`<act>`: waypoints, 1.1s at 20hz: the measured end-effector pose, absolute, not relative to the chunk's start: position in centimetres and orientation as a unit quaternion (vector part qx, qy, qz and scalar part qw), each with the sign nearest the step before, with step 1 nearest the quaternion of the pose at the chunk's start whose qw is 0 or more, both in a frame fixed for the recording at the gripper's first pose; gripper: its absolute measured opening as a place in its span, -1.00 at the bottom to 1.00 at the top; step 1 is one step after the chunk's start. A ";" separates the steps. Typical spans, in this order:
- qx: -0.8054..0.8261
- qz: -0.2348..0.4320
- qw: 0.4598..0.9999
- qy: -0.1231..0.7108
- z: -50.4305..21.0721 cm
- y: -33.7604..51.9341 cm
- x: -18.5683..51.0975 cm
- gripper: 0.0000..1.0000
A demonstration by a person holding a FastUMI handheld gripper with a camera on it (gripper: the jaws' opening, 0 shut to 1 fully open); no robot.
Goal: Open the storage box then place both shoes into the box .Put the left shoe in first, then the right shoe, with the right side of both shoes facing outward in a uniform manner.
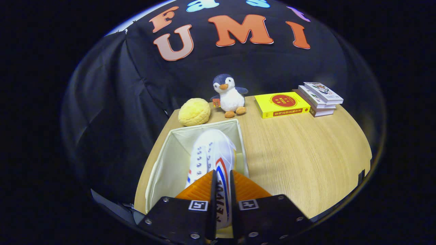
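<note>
While the tongs (222,185) are clamped on the heel end of a white shoe (212,154), both fingers squeezing it, the shoe hangs toe-forward inside the open storage box (163,160) right ahead of them. It's got a red and blue stripe on the side. Beyond the box on the wooden surface (306,160) sit a yellow plush ball (194,111), a penguin toy (229,95), a yellow book (282,104) and a stack of 3 books (320,98).
</note>
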State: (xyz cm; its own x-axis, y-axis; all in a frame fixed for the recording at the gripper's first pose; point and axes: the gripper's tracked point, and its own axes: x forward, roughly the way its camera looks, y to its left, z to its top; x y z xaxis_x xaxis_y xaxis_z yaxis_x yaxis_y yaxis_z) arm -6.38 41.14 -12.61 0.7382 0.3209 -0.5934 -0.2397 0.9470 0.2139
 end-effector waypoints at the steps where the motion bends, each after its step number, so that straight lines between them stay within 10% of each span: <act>1: 0.057 0.156 0.934 0.316 -11.6 41.1 -6.0 0.07; 3: 0.048 0.156 0.941 0.297 -9.8 40.2 -5.5 0.99; 22: 0.047 0.063 0.982 0.174 0.9 22.6 -2.8 0.98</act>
